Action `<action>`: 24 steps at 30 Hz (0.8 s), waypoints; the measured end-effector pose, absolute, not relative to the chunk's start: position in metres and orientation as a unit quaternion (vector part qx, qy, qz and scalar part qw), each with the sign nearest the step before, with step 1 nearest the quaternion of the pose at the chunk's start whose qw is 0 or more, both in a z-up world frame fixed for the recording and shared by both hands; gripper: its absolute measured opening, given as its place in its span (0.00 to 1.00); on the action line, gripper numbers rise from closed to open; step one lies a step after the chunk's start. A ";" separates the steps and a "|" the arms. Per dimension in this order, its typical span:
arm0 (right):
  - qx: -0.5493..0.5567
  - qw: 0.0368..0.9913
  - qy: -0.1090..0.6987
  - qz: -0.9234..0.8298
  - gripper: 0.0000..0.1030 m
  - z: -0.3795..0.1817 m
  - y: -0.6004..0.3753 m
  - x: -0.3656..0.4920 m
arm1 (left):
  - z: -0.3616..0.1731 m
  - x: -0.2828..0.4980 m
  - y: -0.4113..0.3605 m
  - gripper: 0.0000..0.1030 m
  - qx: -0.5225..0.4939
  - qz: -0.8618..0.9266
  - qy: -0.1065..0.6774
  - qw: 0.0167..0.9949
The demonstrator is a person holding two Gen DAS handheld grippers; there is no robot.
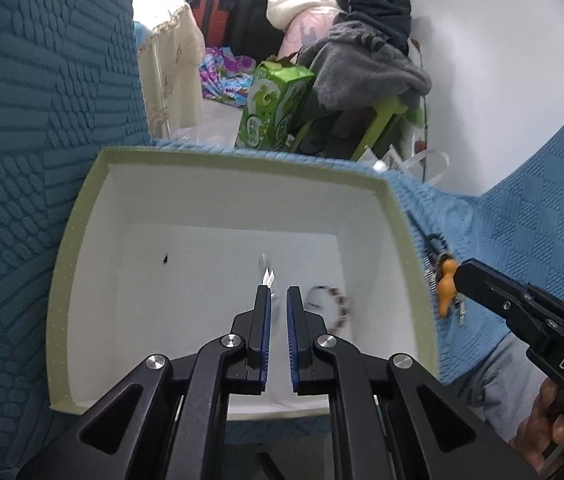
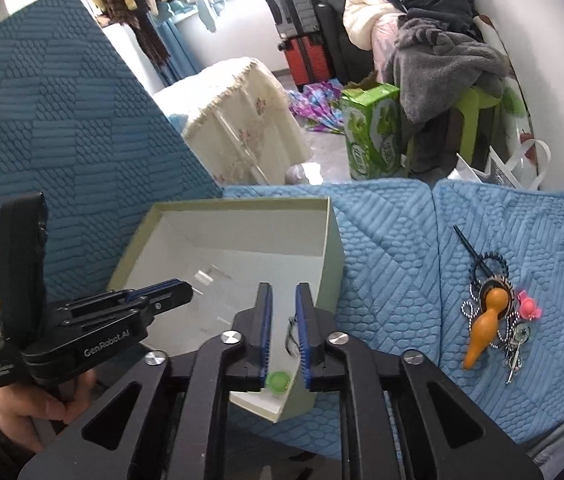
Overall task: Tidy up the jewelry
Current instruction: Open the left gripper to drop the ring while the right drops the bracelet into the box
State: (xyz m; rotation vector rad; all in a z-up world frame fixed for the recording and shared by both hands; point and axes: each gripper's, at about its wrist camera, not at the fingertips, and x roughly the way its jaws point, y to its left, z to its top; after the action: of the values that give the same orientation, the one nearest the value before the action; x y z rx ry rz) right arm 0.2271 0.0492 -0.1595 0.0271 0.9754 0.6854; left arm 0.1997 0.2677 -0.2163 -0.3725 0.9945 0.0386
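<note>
**Both grippers over the box, jewelry part sorted**

Blue sofa cover (image 2: 394,240) carries everything. On it sits the open box (image 1: 82,216), pale green outside, white inside. Left gripper (image 1: 278,292) hangs inside the box, jaws a narrow gap apart, nothing between the pads; a small clear packet (image 1: 267,274) lies on the box floor just ahead of the tips. Right gripper (image 2: 284,292) hangs over the box's right side, jaws a bit apart, nothing pinched. Already in the box: a beaded bracelet (image 1: 336,306) near its right wall, a green bead (image 2: 279,381) at its near corner, and a thin dark cord, plus a tiny dark speck I can't identify. Still outside, right of the box on the cover: a pile (image 2: 498,312) with an orange gourd charm, ball chains, dark hair tie, pink piece, keys. Judgement: early to halfway; the pile remains to move.
</note>
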 end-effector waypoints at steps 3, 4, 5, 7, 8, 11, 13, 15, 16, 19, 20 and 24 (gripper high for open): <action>0.010 0.840 0.432 0.327 0.21 -0.136 0.041 0.228 | -0.192 0.198 0.263 0.40 -0.160 0.033 0.459 0.873; 0.009 0.845 0.423 0.327 0.21 -0.127 0.037 0.228 | -0.181 0.196 0.261 0.50 -0.154 0.040 0.450 0.878; 0.009 0.849 0.415 0.327 0.21 -0.119 0.033 0.228 | -0.169 0.194 0.259 0.56 -0.152 0.041 0.438 0.885; 0.009 0.858 0.393 0.330 0.22 -0.096 0.022 0.230 | -0.149 0.192 0.254 0.56 -0.153 0.038 0.420 0.894; 0.008 0.862 0.385 0.330 0.22 -0.088 0.018 0.230 | -0.140 0.192 0.251 0.56 -0.151 0.039 0.415 0.896; 0.008 0.875 0.356 0.329 0.23 -0.062 -0.001 0.229 | -0.110 0.188 0.236 0.56 -0.143 0.039 0.388 0.910; 0.010 0.882 0.340 0.327 0.25 -0.048 -0.015 0.227 | -0.096 0.186 0.226 0.56 -0.147 0.032 0.373 0.916; 0.013 0.888 0.326 0.324 0.25 -0.037 -0.029 0.225 | -0.085 0.185 0.217 0.56 -0.151 0.026 0.361 0.920; 0.014 0.891 0.320 0.322 0.25 -0.033 -0.037 0.223 | -0.079 0.183 0.209 0.56 -0.152 0.022 0.353 0.923; 0.015 0.898 0.307 0.314 0.25 -0.026 -0.055 0.219 | -0.069 0.183 0.188 0.56 -0.147 0.008 0.339 0.929; 0.016 0.901 0.303 0.310 0.25 -0.025 -0.061 0.218 | -0.068 0.183 0.180 0.56 -0.145 0.003 0.336 0.931; 0.018 0.907 0.298 0.295 0.25 -0.029 -0.084 0.217 | -0.070 0.185 0.151 0.56 -0.139 -0.015 0.331 0.933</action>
State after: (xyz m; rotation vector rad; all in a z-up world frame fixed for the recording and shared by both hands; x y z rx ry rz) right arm 0.2165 -0.0839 -0.0293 0.0362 0.6155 0.6097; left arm 0.1847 0.1507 -0.0704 -0.2837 0.6774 -0.0309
